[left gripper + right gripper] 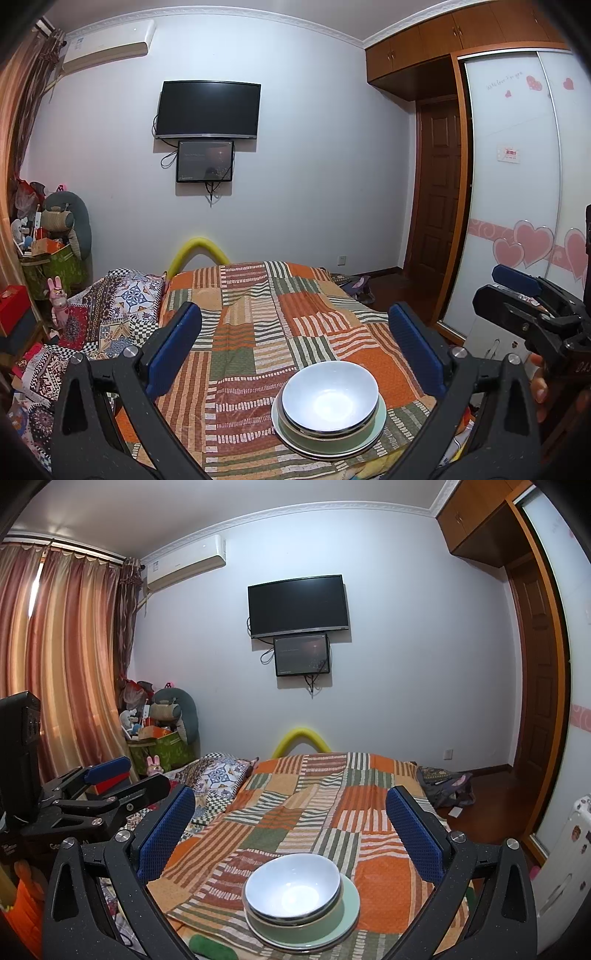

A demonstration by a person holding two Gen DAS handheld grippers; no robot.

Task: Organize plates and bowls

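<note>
A white bowl [330, 396] sits nested in a stack on a pale green plate [375, 430], near the front edge of a patchwork-covered bed [258, 314]. The same bowl [292, 886] and green plate [349, 910] show in the right wrist view. My left gripper [295, 343] is open and empty, held above and behind the stack. My right gripper [291, 827] is also open and empty, above and behind the stack. The right gripper also shows in the left wrist view [517, 295], at the right edge. The left gripper also shows in the right wrist view [110, 779], at the left.
A patterned quilt [110, 306] lies bunched on the bed's left side. A green box of toys [162, 746] stands in the far left corner by the curtains [55, 664]. A wardrobe with heart stickers [517, 184] runs along the right. A green object [210, 947] lies by the bed's front edge.
</note>
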